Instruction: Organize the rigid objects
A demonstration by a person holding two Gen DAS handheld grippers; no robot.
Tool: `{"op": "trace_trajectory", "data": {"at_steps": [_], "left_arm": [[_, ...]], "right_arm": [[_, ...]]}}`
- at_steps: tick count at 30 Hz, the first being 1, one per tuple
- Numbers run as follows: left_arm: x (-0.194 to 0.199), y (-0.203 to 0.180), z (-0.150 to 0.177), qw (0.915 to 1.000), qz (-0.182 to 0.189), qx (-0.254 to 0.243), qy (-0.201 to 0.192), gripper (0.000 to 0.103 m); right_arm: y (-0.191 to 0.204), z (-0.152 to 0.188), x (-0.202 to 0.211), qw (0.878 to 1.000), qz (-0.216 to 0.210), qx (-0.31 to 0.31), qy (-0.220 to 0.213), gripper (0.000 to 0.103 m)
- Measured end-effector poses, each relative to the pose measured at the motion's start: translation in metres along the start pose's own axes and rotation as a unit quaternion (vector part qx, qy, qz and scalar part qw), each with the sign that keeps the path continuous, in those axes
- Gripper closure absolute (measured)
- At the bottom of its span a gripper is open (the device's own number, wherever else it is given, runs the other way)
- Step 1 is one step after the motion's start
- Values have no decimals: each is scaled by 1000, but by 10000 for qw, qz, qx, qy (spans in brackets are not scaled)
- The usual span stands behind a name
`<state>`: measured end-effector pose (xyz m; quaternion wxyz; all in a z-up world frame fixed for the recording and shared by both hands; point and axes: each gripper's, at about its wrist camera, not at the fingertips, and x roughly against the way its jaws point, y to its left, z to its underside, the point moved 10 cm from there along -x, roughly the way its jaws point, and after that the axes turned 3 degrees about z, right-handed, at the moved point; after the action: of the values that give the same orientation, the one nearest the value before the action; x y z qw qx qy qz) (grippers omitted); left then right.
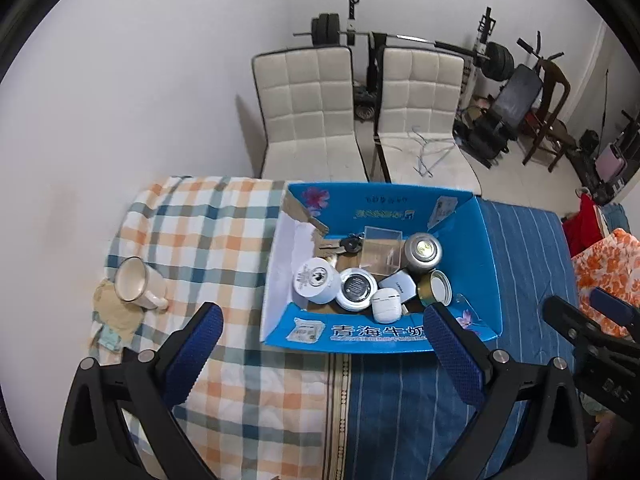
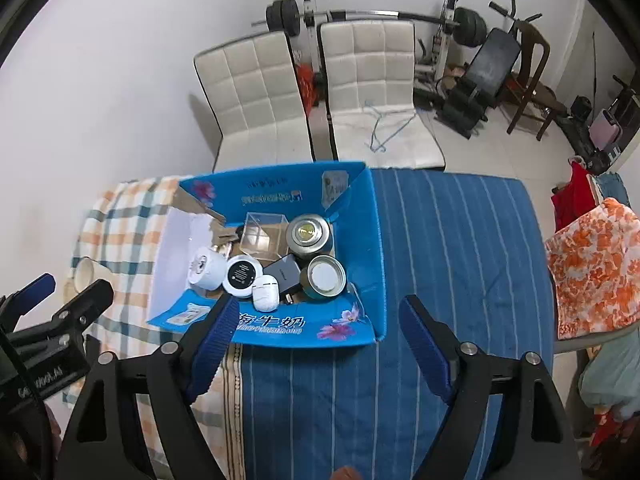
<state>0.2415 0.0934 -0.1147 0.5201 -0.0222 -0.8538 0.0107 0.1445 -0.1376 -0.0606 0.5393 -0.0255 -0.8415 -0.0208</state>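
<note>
A blue cardboard box (image 1: 486, 264) (image 2: 370, 232) sits on the cloth-covered table. It holds several rigid items: a white jar (image 1: 316, 280) (image 2: 206, 268), a round black-faced tin (image 1: 356, 289) (image 2: 242, 276), a white earbud case (image 1: 386, 305) (image 2: 265, 298), a clear plastic cube (image 1: 380, 250) (image 2: 264, 236), a silver can (image 1: 423, 252) (image 2: 309, 236), a gold tin (image 1: 436, 289) (image 2: 323, 278) and keys (image 1: 348, 245). A cream mug (image 1: 138, 285) (image 2: 85, 274) lies on its side left of the box. My left gripper (image 1: 322, 320) is open and empty before the box. My right gripper (image 2: 316, 312) is open and empty above the box's front edge.
A plaid cloth (image 1: 208, 232) covers the table's left part and a blue striped cloth (image 2: 452, 248) the right. Two white chairs (image 1: 308, 112) (image 2: 368, 88) stand behind the table. Gym gear fills the back right. An orange floral cloth (image 2: 596, 268) lies at the right.
</note>
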Motion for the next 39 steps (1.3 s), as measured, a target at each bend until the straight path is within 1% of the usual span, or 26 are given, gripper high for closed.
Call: {"op": "trace_trajectory", "data": {"at_steps": [2,4,7,14,17,19,28,39], "left_arm": [[13,1,0,9999,-135,-57,-70,0],[21,3,0,9998,-173,-41,-118,0],[33,1,3,9998,-50,27,-200,0],[51,-7,11,9996,4,18,-287,0],[54,-11,14,9996,41,-6,-268,0],[55,-13,17,9996,69,-8,-259,0],[53,-20,24,9997,114,-81,-201,0],[48,-19,27,9998,139,-60,-144,0]], "right_arm": [[-3,5,19,9999,-28,-8,-106,12],[-4,10,35,9998,-40,26,-180,12],[-2,16,54,9996,-122,62,-238,11],[-6,23,85,9990,-127,82,-411,11],[-7,24,89,9990,-99,59,-436,10],[-10,24,92,9990,-95,41,-440,7],[-12,20,91,9988,20,31,-494,7],[-13,20,83,9990,120,41,-429,7]]}}
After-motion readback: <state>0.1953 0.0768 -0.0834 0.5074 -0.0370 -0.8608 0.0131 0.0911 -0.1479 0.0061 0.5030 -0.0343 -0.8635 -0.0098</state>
